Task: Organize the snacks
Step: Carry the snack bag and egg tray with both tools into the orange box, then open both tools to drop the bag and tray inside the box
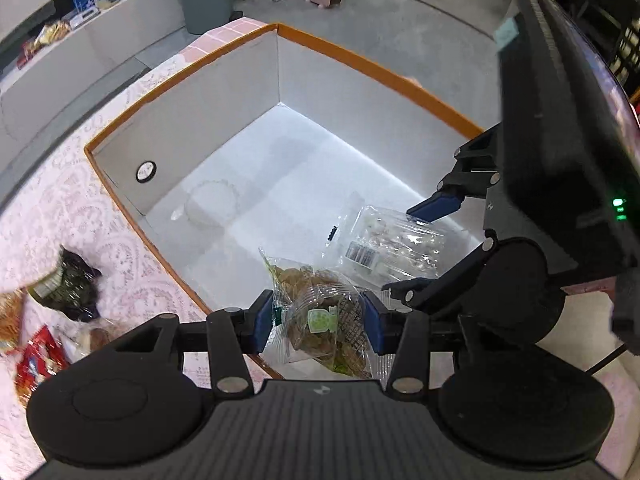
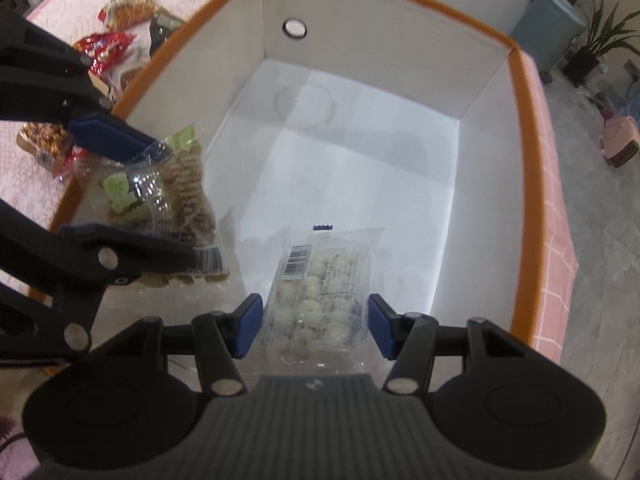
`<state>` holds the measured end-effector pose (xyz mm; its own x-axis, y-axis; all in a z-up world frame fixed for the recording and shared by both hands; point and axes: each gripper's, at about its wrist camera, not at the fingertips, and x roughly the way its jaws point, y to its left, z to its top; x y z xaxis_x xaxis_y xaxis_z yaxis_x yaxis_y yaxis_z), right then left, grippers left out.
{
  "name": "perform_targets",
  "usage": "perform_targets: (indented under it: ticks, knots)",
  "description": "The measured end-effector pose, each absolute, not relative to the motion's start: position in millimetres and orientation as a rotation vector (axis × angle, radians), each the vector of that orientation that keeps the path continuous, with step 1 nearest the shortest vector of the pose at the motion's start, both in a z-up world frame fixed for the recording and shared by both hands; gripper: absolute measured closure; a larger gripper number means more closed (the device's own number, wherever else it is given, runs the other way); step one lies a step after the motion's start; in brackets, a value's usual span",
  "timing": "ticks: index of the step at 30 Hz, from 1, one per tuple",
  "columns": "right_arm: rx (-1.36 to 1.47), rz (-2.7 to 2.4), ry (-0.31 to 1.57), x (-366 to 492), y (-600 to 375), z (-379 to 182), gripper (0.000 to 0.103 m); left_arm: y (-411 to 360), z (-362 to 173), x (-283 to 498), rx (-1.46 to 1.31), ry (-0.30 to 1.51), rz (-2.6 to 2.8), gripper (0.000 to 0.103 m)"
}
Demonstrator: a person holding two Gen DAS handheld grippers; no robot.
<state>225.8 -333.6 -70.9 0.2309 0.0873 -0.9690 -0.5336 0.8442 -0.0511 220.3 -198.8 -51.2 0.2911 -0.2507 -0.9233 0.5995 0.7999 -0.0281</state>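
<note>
Box (image 1: 224,120): a large carton with white inner walls and an orange rim, standing on the counter (image 1: 60,208), which wears a pink lace-patterned cloth; a round metal-ringed hole shows in one short wall.

Left claw (image 1: 318,322): angled steeply down over the near edge of the box, its blue pads pressed onto either side of the clear bag of brown snacks (image 1: 320,312), which carries a green label. The bag hangs between the pads above the box floor.

Right claw (image 2: 314,326): also pointing down into the box, beside the left one. The clear packet of white round sweets (image 2: 316,292), with a barcode sticker, lies between its blue pads. In the right wrist view a thin gap seems to show on each side of the packet, so the pads look to be off it, though the blur makes this hard to settle.

Packet position: low in the box, at or near the white floor, close to the near wall; I cannot tell whether it rests on the floor.

Two packs: near one another but apart, the brown bag on the left, the white packet on the right.

Loose snacks (image 1: 64,288): a dark green pack, a red foil pack and others lie on the cloth outside the box, on the left claw's side.
</note>
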Motion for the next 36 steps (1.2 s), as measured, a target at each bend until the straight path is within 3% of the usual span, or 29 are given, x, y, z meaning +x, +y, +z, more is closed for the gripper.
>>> perform_targets:
  ticks: [12, 20, 36]
  knots:
    - [-0.398, 0.415, 1.323, 233, -335, -82, 0.044, -206, -55, 221, 0.409, 1.150, -0.556, 0.046]
    - [-0.439, 0.393, 1.304, 228, -332, -70, 0.036, -201, -37, 209, 0.361, 1.082, -0.569, 0.042]
    - [-0.366, 0.298, 0.989, 171, -325, 4, 0.034, -162, 27, 150, 0.286, 0.855, -0.542, 0.040]
